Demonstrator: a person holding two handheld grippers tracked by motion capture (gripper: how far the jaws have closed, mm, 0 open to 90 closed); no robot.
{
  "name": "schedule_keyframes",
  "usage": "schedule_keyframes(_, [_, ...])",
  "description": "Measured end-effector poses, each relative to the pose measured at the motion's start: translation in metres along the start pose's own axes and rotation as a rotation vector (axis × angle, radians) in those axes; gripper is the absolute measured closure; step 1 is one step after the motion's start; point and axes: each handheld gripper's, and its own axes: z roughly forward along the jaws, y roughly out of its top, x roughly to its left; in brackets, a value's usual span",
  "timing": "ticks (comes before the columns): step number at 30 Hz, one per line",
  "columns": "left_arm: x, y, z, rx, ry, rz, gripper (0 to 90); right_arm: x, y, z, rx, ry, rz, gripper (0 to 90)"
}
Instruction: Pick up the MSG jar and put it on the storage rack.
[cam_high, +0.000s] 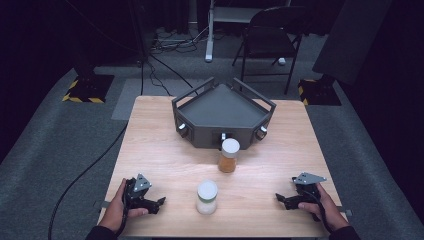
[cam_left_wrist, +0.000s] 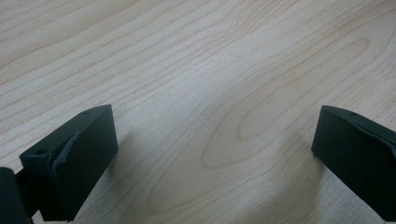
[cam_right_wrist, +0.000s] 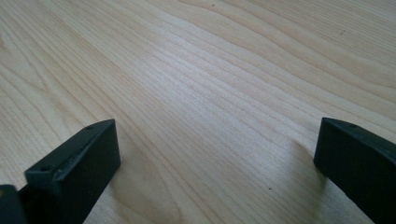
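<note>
Wooden table (cam_high: 165, 150) bears two jars; each hand-held gripper rests spread wide, empty.

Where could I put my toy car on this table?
Bare wood lies between the left gripper and the white-capped jar, and between that jar and the right gripper. It's crowded where the amber jar stands against the dark tray.

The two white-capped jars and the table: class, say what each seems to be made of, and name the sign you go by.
Near jar: seemingly clear plastic or glass, pale contents showing through; white cap looks like plastic.
Far jar: see-through likewise, amber contents; the same white cap.
Table: light wood or wood-look laminate with a matte finish, grain lines plain in both gripper views.
</note>
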Motion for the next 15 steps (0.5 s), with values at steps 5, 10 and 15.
schedule_keyframes(5, [0.0001,0.0002,0.0000,0.001,0.000,0.000,0.2,-0.0008,0.0012,0.0009,0.002,0.000,0.003,0.0])
schedule_keyframes(10, [-0.0003,-0.0004,-0.0003,0.000,-0.001,0.000,0.3,-0.0004,0.0013,0.0011,0.001,-0.002,0.004,0.0])
schedule_keyframes(15, [-0.0008,-0.0006,-0.0007,0.001,-0.001,0.001,0.3,-0.0004,0.0013,0.0011,0.001,-0.002,0.005,0.0])
